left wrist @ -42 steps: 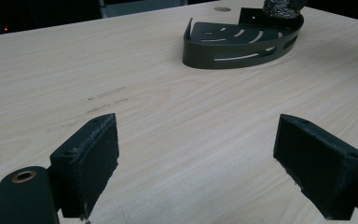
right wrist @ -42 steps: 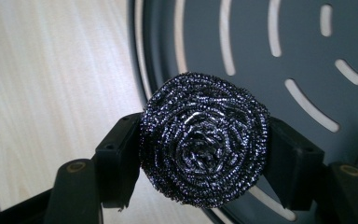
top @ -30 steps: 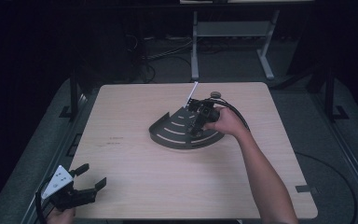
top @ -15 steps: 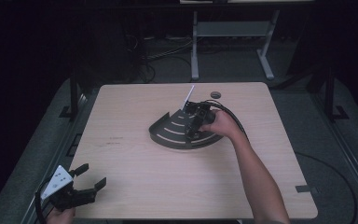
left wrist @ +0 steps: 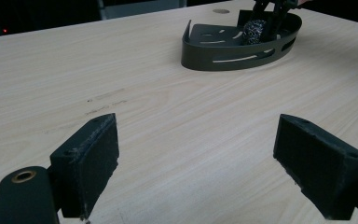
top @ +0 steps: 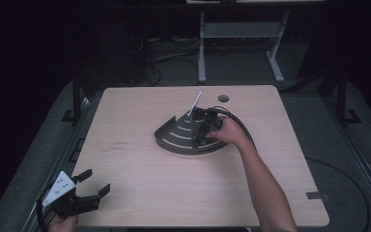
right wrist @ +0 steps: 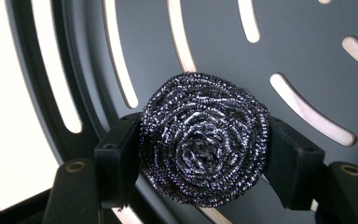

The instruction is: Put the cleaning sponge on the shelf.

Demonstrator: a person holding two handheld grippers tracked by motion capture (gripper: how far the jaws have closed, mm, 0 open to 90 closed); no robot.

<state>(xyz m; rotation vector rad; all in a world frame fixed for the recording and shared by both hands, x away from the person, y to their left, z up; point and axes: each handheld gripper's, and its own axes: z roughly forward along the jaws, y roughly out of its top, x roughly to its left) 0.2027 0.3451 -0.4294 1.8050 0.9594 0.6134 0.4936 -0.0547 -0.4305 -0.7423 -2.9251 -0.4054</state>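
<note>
A dark fan-shaped slotted tray (top: 174, 137) lies on the middle of the wooden table; in the left gripper view the tray (left wrist: 223, 55) is far off at the top. My right gripper (right wrist: 203, 156) is shut on a round steel-wool scourer (right wrist: 204, 145), held just over the tray floor (right wrist: 284, 42). The high view has this gripper (top: 200, 133) pointing down into the tray's right part, and the scourer (left wrist: 254, 31) glints inside the tray in the left gripper view. My left gripper (top: 89, 191) rests open at the table's front left corner, nothing between its pads (left wrist: 91, 161).
A white strip (top: 194, 104) sticks up from the tray's back edge. A small round hole (top: 223, 98) sits in the table (top: 140, 174) behind the tray. A person's forearm (top: 265, 183) crosses the table's right half. Bare wood lies between the left gripper and the tray.
The right gripper has sunk a little into the tray with the scourer. The left gripper has stayed in place.
</note>
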